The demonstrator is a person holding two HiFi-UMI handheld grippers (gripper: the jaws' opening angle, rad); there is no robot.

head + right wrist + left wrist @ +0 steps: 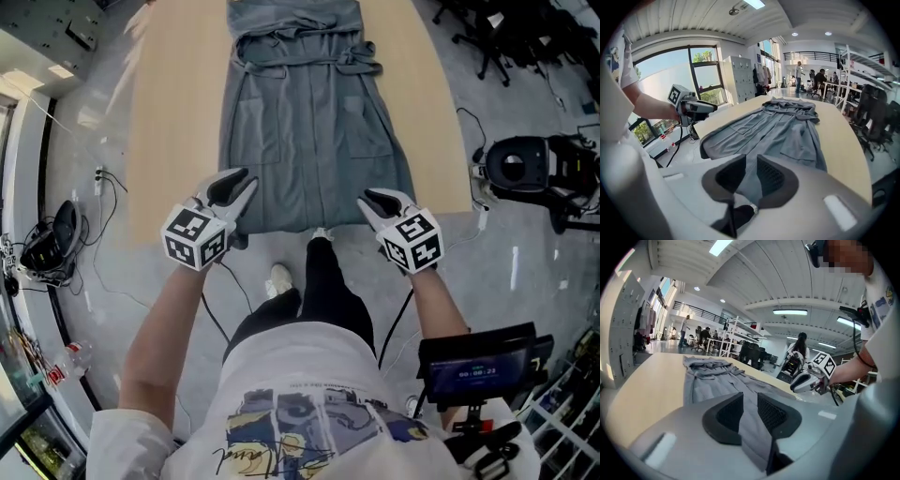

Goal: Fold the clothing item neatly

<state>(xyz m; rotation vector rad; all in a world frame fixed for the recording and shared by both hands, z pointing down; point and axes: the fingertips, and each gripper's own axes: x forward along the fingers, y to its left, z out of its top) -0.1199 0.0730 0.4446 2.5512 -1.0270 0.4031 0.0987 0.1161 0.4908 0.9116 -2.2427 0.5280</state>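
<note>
Head view shows us standing at the short end of a long pale wooden table (178, 141). A grey belted cloth garment (314, 131) lies flat on it, running lengthwise from the 12 o'clock edge of the picture down to the middle. Its tied fabric belt (302, 58) crosses the waist toward 12 o'clock, and its hem lies along the table edge nearest us.

Our bare forearms reach forward from 6 o'clock. The left one slants in from 7 o'clock and the right one rises almost straight from 5 o'clock. Both wrists are level, and the marker cubes face up at the camera.

The left gripper (242, 187) sits at the hem's 9 o'clock corner with its jaws pointing toward 1 o'clock. In the left gripper view, a fold of grey cloth runs up between the two dark pads, which are clamped on it.

The right gripper (373, 202) sits at the hem's 3 o'clock corner with its jaws pointing toward 11 o'clock. In the right gripper view, its pads are likewise pinched on the hem cloth.

The two grippers are well apart, with the full width of the hem between them. Black office chairs (487, 37) stand on the floor toward 1 o'clock, beyond the table.
</note>
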